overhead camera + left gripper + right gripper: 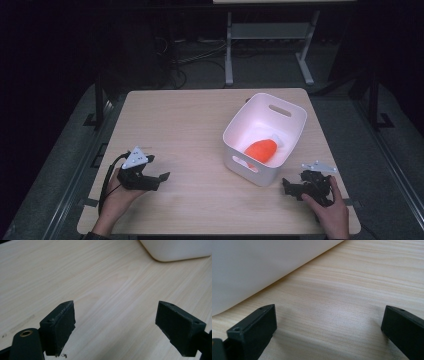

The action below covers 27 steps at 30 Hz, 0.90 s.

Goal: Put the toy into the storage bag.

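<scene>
High view: we see a light wooden table [190, 125] in a dark room. A white bin [287, 142] sits on the right part of it, and an orange toy [261, 150] lies inside the bin. The left gripper [156, 167] rests low near the front left edge, with its jaws apart and nothing in them. The right gripper [289, 188] sits just beside the bin's near corner, also spread wide and empty. Behind the table we see cables [200, 55] on the floor and the legs of another table [270, 35].

Left gripper view: we look along the two black jaws at bare wood [110, 285]. The bin's rounded corner [175, 250] is well ahead. We think little can go wrong here, since this gripper is well away from the bin.

Right gripper view: the bin's white wall [257, 267] is very close on one side. We think a quick move could bump the bin and push it along the smooth wood, or tip it so the toy rolls around. The bin looks light, so it may slide easily.
</scene>
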Available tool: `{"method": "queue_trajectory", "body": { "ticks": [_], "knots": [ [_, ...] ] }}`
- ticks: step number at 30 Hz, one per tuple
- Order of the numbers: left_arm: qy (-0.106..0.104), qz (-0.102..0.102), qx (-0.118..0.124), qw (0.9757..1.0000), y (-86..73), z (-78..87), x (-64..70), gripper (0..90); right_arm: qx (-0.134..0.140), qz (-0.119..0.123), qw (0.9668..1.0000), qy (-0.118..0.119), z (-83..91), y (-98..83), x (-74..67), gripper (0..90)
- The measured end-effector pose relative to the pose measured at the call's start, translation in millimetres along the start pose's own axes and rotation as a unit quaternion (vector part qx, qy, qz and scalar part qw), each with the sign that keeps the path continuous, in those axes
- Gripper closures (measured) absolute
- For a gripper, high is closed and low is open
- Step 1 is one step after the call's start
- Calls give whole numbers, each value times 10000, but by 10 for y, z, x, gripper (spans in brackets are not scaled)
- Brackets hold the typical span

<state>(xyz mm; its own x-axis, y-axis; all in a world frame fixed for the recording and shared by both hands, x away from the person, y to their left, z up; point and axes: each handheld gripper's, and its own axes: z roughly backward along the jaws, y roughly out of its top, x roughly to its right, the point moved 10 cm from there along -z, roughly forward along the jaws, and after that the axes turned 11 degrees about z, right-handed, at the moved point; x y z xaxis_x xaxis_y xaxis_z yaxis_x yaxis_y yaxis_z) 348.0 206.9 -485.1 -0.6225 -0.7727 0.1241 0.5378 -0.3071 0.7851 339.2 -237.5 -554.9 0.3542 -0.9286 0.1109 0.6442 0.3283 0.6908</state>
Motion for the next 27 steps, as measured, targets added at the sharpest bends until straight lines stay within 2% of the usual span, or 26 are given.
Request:
{"method": "queue_trajectory", "body": {
  "ticks": [11,19,27],
  "knots": [
    [112,27,-309,9995,-298,-71,-89,153,-1,0,10000,0,0,0,0,0],
    [267,21,-495,9984,-477,-131,-177,153,-1,0,10000,0,0,0,0,0],
    [150,147,-537,9983,-563,-196,-227,137,0,1,10000,-1,1,-1,0,0]
  ]
}}
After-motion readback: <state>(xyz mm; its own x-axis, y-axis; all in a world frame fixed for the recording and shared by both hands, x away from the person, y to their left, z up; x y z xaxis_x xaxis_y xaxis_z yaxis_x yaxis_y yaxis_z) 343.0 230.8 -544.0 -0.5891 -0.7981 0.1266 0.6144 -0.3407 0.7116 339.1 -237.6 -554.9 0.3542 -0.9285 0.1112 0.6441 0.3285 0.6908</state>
